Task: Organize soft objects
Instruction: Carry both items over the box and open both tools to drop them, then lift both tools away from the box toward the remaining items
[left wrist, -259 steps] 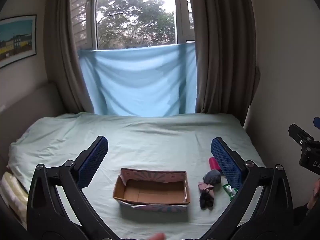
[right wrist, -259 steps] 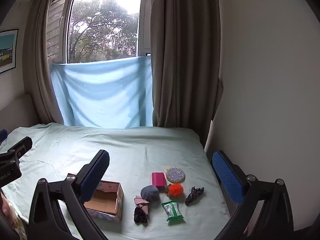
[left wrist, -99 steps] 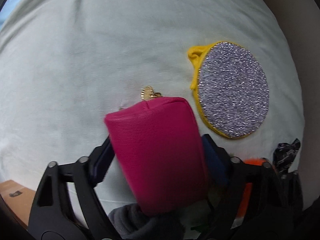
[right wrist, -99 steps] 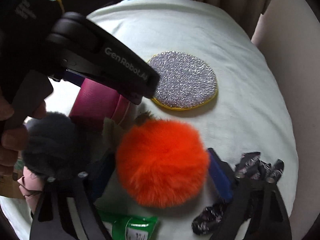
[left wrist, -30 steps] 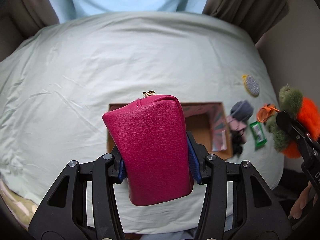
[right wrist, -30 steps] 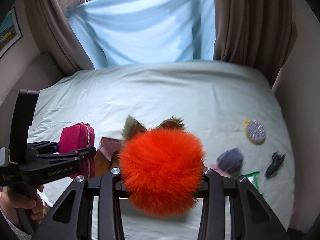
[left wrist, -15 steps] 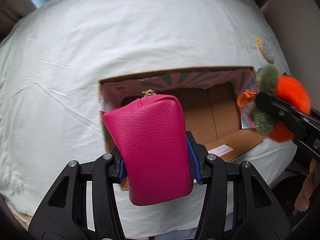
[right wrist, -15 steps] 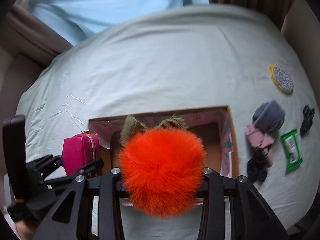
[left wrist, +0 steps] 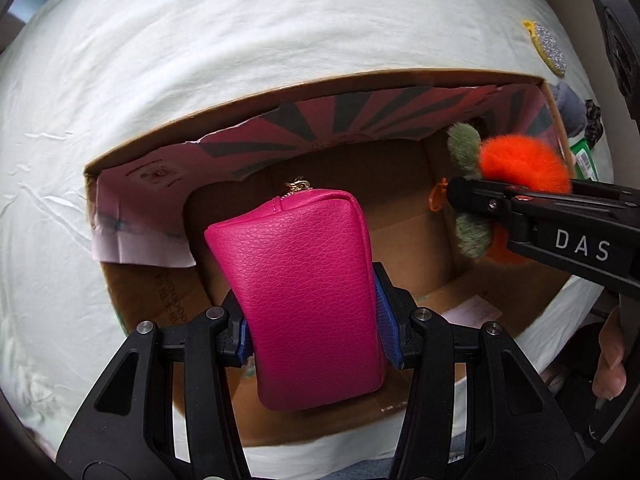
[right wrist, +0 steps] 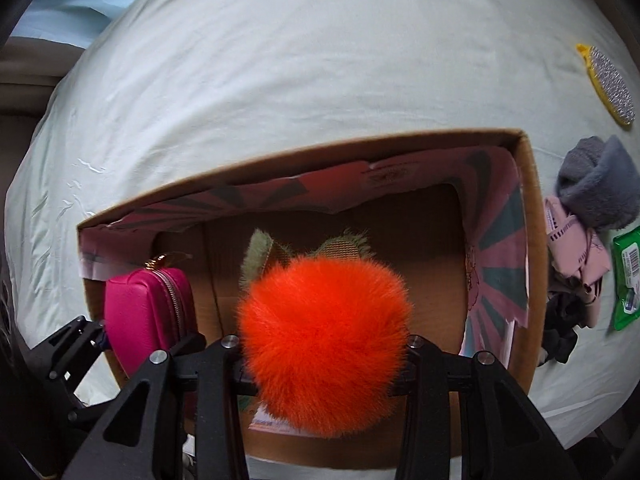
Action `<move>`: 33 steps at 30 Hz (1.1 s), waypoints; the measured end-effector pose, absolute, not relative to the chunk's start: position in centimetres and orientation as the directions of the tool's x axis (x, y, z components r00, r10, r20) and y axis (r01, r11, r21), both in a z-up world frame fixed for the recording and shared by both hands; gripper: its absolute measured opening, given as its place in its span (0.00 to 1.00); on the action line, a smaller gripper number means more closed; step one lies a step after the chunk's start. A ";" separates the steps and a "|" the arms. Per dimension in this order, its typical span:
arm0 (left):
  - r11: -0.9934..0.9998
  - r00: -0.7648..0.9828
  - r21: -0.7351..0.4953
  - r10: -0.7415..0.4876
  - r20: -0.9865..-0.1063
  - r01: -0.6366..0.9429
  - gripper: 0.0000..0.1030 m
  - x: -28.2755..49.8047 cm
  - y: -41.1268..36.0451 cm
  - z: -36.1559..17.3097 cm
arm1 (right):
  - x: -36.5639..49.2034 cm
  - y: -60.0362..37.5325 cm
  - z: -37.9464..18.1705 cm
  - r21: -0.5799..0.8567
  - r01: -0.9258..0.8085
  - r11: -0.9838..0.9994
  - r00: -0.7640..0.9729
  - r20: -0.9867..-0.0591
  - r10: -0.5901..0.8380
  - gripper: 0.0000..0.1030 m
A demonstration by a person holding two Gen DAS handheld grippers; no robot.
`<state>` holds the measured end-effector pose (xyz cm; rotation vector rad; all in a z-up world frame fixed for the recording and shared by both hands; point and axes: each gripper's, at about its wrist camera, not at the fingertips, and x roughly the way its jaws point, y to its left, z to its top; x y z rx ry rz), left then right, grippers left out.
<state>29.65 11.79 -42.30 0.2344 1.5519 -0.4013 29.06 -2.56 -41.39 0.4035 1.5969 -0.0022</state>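
Observation:
My left gripper [left wrist: 312, 320] is shut on a pink zip pouch [left wrist: 300, 292] and holds it over the left half of the open cardboard box [left wrist: 280, 92]. My right gripper [right wrist: 324, 352] is shut on an orange fluffy pompom with green leaves [right wrist: 324, 328] and holds it over the box's [right wrist: 320, 148] right half. The pompom [left wrist: 520, 160] and the right gripper [left wrist: 532, 212] show at the right of the left wrist view. The pouch [right wrist: 144, 312] and the left gripper [right wrist: 120, 352] show at the left of the right wrist view.
The box sits on a pale green bedsheet [right wrist: 280, 60]. To its right lie a grey fluffy item [right wrist: 600, 188], a pink cloth item [right wrist: 572, 248], a black scrunchie [right wrist: 560, 332], a green packet [right wrist: 632, 276] and a glittery round pad [right wrist: 612, 80].
Both grippers have come down closer to the box with their loads. The box now fills most of both views.

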 end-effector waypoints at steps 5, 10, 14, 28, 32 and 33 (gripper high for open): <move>0.908 -0.036 -0.113 -0.108 -0.994 0.404 0.61 30.1 11.6 -42.8 | 29.7 -2.9 -42.2 0.274 0.245 0.930 -0.029 -0.957 0.289 0.39; 0.890 0.050 -0.039 -0.069 -0.996 0.455 1.00 29.8 11.4 -40.9 | 29.9 -3.0 -42.5 0.273 0.292 0.917 -0.022 -0.956 0.291 0.99; 0.891 0.040 -0.066 -0.094 -0.995 0.450 1.00 29.5 12.0 -39.7 | 29.3 -2.8 -41.9 0.262 0.271 0.926 -0.013 -0.961 0.276 0.99; 0.897 0.109 -0.086 -0.146 -0.983 0.433 1.00 26.7 14.2 -34.1 | 26.8 -3.2 -35.7 0.267 0.229 0.936 0.096 -0.963 0.252 0.99; 0.898 0.159 -0.068 -0.151 -0.976 0.434 1.00 25.3 14.4 -31.9 | 25.5 -2.7 -33.2 0.275 0.200 0.940 0.139 -0.958 0.251 0.99; 0.898 0.173 -0.062 -0.150 -0.973 0.435 1.00 25.0 14.6 -31.2 | 25.1 -2.4 -32.6 0.278 0.193 0.941 0.153 -0.956 0.251 0.99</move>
